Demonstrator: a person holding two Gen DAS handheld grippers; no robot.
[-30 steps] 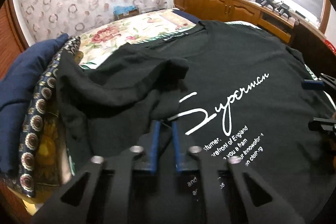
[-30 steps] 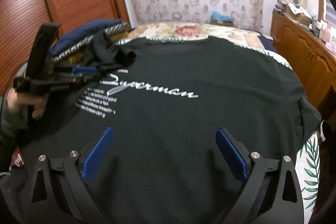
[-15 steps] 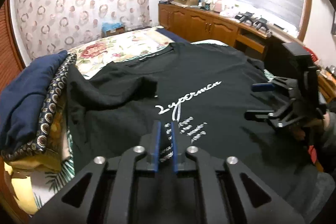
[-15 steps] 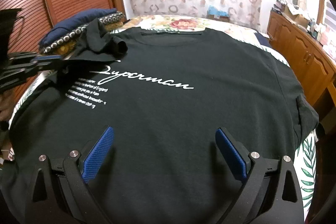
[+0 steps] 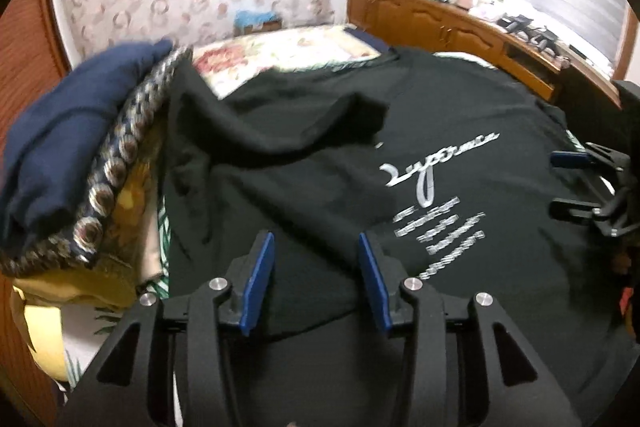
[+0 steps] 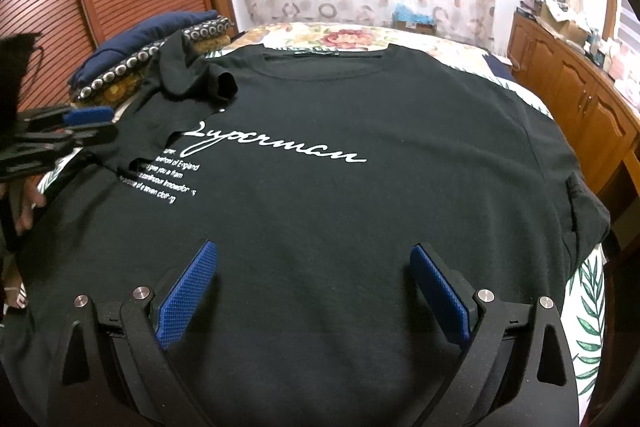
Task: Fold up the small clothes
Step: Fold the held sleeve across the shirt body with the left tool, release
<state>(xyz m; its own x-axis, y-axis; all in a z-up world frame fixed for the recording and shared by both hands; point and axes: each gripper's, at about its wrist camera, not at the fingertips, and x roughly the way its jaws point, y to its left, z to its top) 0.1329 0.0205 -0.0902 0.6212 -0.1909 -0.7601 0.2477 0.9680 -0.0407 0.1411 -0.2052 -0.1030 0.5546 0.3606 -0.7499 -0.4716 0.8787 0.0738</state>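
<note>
Item: black cotton T-shirt with white script lettering (image 6: 320, 211), lying face up across the floral-printed bed (image 6: 588, 311), collar toward the far edge, hem toward the near edge.

Nearest, right gripper (image 6: 312, 291): blue-padded fingers (image 6: 186, 297) standing wide apart, hovering over the hem area, gripping nothing. Left gripper (image 5: 316, 279): fingers (image 5: 258, 281) standing partly apart, having just been opening, with bare shirt fabric showing beneath the gap and nothing pinched.

Mid field: left sleeve (image 6: 200, 83) lying turned in over the chest, its cuff sitting just beside the lettering; right sleeve (image 6: 580, 203) hanging flat toward the bed's right edge.

Step in hand, as judged: the sleeve fold on the left side is looking finished and released; the opposite side is awaiting the same. The next move is likely calling for the right gripper to be taking the right sleeve or shoulder seam, pinching a single layer and carrying it inward without dragging the body.

Far field: stack of folded dark blue and patterned textiles (image 5: 80, 147) sitting at the bed's far left corner.

View differences: the right wrist view is showing the whole shirt and the unfolded right sleeve; the left wrist view is showing the folded sleeve's creases closely, and the right gripper side-on.
</note>
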